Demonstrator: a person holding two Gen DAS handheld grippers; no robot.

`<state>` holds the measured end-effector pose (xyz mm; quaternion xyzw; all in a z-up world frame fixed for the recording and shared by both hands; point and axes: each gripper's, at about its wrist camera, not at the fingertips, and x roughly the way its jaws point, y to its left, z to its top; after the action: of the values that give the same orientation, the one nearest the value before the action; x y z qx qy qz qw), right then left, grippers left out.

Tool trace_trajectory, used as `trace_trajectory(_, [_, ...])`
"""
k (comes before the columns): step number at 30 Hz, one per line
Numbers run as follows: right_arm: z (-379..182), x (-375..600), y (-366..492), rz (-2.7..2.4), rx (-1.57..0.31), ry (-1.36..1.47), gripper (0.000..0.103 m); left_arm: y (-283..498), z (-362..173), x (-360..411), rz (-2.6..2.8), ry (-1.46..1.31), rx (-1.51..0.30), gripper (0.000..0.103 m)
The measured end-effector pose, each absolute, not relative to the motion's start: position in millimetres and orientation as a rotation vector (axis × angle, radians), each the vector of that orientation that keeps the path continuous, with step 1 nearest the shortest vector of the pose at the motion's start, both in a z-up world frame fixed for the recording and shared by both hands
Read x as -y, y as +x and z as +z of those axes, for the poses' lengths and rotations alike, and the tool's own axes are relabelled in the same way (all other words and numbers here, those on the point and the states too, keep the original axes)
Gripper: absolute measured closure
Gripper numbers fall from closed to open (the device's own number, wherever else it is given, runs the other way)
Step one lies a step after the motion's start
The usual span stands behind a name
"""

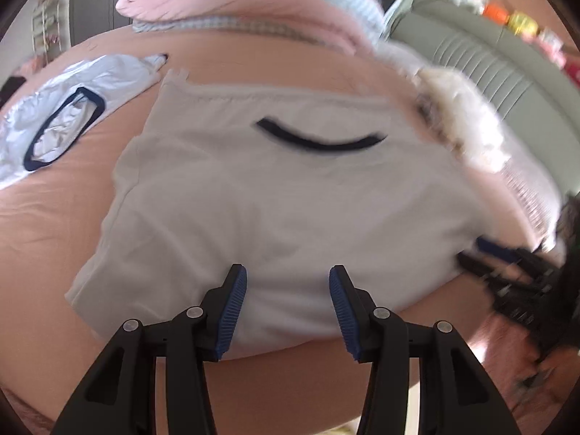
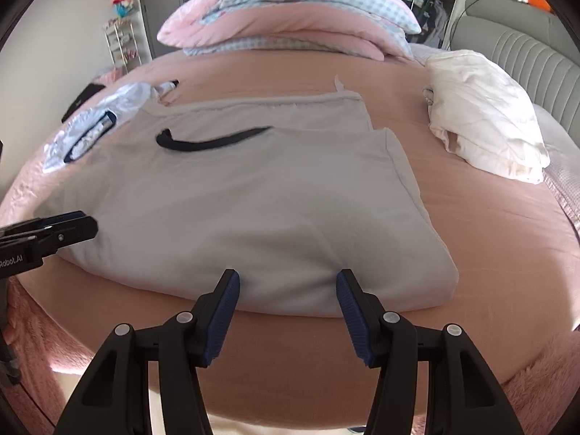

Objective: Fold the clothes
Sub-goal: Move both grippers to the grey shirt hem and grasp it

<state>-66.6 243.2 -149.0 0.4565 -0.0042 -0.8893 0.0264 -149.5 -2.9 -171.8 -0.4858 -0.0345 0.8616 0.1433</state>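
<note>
Shirt (image 2: pixel 232 195), white with a dark collar, lies folded on the pink bed (image 2: pixel 471 217).
Left hand-held gripper (image 1: pixel 288 282) and right hand-held gripper (image 2: pixel 288 286) hover at its near edge, jaws apart, gripping nothing.

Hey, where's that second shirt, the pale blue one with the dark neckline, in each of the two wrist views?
Left wrist view: the pale blue shirt lies crumpled at the left edge, left of the white shirt.
Right wrist view: the same shirt sits upper left, smaller, beyond the white shirt's far left corner.
Shared landmark: the white shirt's dark collar.
</note>
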Motion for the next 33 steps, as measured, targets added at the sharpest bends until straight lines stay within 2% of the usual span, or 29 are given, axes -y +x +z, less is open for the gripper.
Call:
trace_trajectory(6, [-149.4,-308.8,-53.0,-2.682,0.513,1.531,0.048,-145.0,-147.0,41.9,2.544,-1.344,0.272,0.059])
trace_trajectory(9, [-135.0,-335.5,-47.2,-2.705,0.64,1.48,0.048,-159.5,-136.1,58.5,2.572,-1.314,0.296,0.058])
trace_trajectory(15, [-108.3,-338.8,-88.9,-2.733,0.389,1.481,0.048,-229.8,-129.4,80.3,2.583,-1.341,0.299,0.058])
trace_trajectory(22, [-106.6,-336.4,-205.2,-2.691,0.199,1.586,0.048,-336.8,-146.8,92.7,2.559,-1.449,0.284,0.058])
trace_trajectory(27, [-129.8,-345.9,-293.8,-2.658,0.189,1.714,0.048,-385.0,-178.3,89.8,2.486,-1.557,0.252,0.058])
trace_trajectory(33, [-158.3,-351.0,-358.0,-2.632,0.191,1.802,0.047,-410.2,-187.3,78.8,2.483,-1.474,0.209,0.058])
